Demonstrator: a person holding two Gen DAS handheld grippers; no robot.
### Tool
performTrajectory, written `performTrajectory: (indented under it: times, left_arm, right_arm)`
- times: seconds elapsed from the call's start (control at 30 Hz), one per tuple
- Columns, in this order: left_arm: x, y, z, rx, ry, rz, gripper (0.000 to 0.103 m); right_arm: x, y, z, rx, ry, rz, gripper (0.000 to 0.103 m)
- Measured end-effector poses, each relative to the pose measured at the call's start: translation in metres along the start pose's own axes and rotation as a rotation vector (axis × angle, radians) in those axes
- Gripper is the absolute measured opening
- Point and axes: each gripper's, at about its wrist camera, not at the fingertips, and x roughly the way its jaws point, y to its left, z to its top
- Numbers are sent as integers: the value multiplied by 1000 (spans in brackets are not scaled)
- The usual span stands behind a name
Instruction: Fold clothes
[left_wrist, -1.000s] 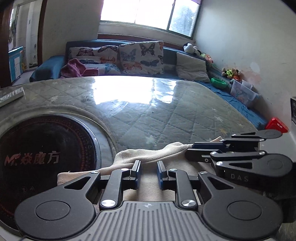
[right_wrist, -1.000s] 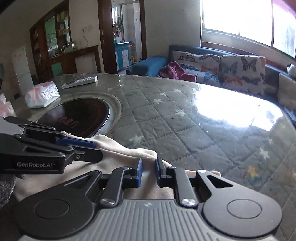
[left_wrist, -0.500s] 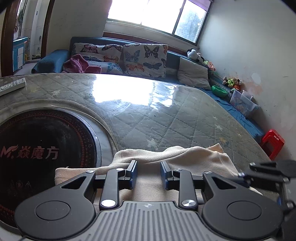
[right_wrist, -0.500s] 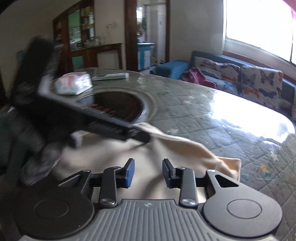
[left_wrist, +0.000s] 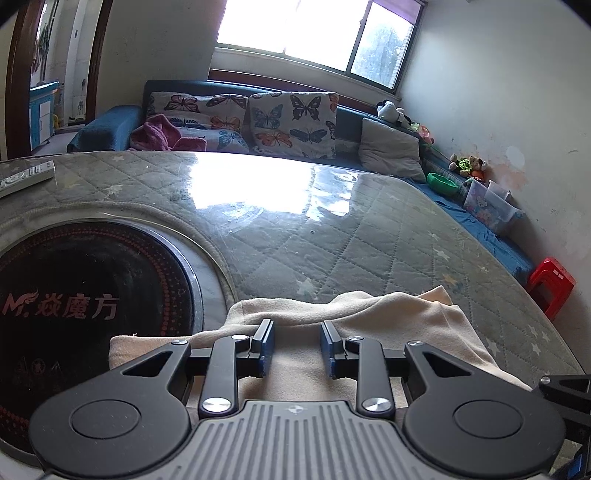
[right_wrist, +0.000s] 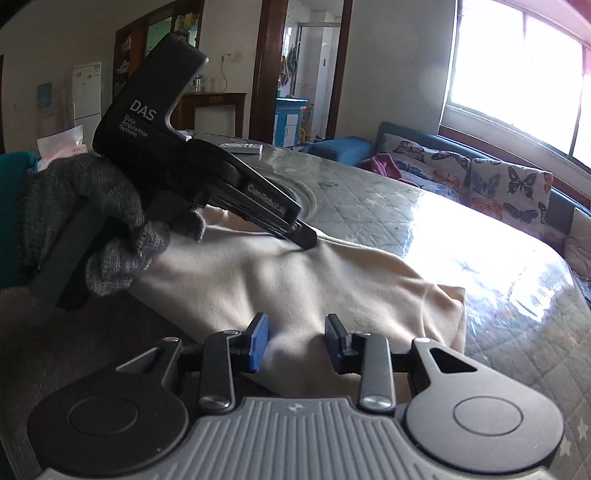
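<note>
The cream garment (right_wrist: 295, 280) is lying bunched on the quilted tabletop (left_wrist: 332, 236), beside the round black inset plate (left_wrist: 85, 295). The left tool (left_wrist: 297, 341) and right tool (right_wrist: 296, 341) are both standing open over it, gripping nothing. A gloved hand (right_wrist: 85, 221) is holding the left tool with its tip resting on the garment.

Cream cloth (left_wrist: 388, 321) under my blue-padded black fingers (left_wrist: 266, 345) — grey quilted, star-dotted table cover (left_wrist: 369, 236). Butterfly-print cushions (left_wrist: 291, 123); red stool (left_wrist: 550, 286).
</note>
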Motion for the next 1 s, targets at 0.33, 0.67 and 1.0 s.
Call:
performTrajectory:
  times: [0.33,0.67,1.0]
  left_arm:
    - [-42,-16,-15,55,-70,-5,37]
    - [-73,-20,-60,64,-69,11,37]
    - [-82,-3,-69,-5,-82,38,36]
  right_arm:
    - [-16,-12,-9,40,-6,-30,35]
    - [-30,-28,-19,140,-23,-47,38]
    - [-32,-44,-20,210,-22,-36,40]
